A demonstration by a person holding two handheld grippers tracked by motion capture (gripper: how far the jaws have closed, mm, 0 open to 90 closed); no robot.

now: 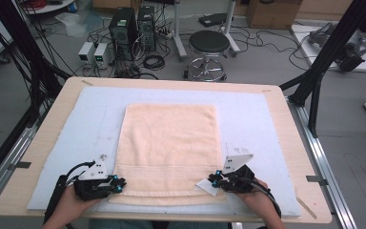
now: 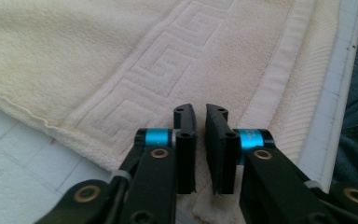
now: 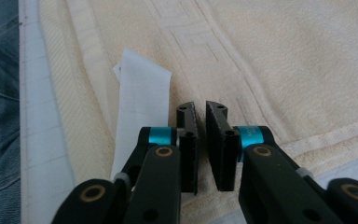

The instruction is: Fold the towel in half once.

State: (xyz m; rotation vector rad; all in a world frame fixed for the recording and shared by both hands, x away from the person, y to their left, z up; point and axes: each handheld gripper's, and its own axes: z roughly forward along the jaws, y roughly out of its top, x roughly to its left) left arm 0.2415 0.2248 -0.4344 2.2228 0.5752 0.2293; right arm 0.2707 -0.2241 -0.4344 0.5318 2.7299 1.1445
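— Cables and a stool fill the floor behind; what lies on the table [image 1: 286,119]?

— A cream towel [image 1: 169,143] with a woven key border, spread flat on a pale mat [image 1: 95,114], its near hem along the table's near edge. Bare mat shows either side.

— And the grippers?

— Left hand-held gripper [image 1: 119,183] is pinched on the towel's near left corner; right hand-held gripper [image 1: 213,180] is clamped on the near right corner, beside a white tag [image 3: 142,102].

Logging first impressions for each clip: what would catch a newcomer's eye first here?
The cream towel lying flat in the middle of the pale blue mat. At its near corners sit the left hand-held gripper and the right hand-held gripper, each with jaws closed at the towel's hem. A white label sticks out beside the right one.
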